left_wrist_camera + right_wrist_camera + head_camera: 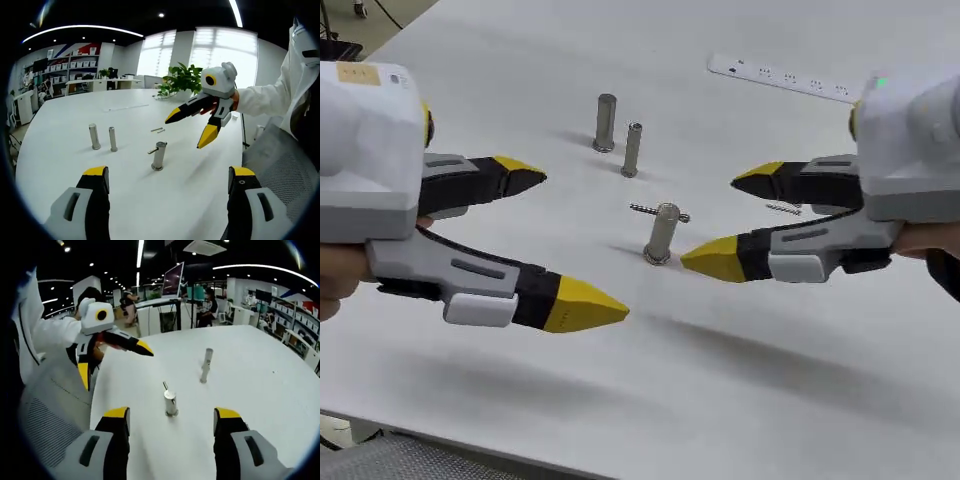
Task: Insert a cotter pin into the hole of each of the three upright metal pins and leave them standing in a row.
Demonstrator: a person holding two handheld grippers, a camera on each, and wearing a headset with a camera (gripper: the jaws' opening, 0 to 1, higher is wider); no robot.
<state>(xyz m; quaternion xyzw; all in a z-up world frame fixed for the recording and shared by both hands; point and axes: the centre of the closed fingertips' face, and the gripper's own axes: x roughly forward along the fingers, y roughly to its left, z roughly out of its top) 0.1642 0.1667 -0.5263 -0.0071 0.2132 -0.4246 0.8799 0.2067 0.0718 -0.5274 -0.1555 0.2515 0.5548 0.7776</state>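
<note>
Head view: the left gripper (585,245) enters from the left edge, jaws spread wide, nothing between them, yellow tips held off the table. The right gripper (708,222) enters from the right edge, jaws likewise parted and empty, lower tip near the foot of the nearest metal pin (661,238). That pin stands upright at frame centre on the white table (740,390). A cotter pin (648,210) sits through the hole near its top, long end poking left. Up and left of it, the second metal pin (633,150) and third metal pin (606,122) stand upright, close together, the three making a slanted line. Loose cotter pins (783,208) lie flat on the table just under the right gripper's upper jaw. A power strip (785,78) lies at upper right. Left gripper view: own jaws (168,172) wide at the bottom, the pinned one (159,156) centred ahead; the right gripper (182,134) hangs in the air at upper right, on a white sleeve (260,100). Right gripper view: own jaws (173,413) wide, same pin (171,403) between and just beyond the tips; the left gripper (119,371) open at upper left.
</note>
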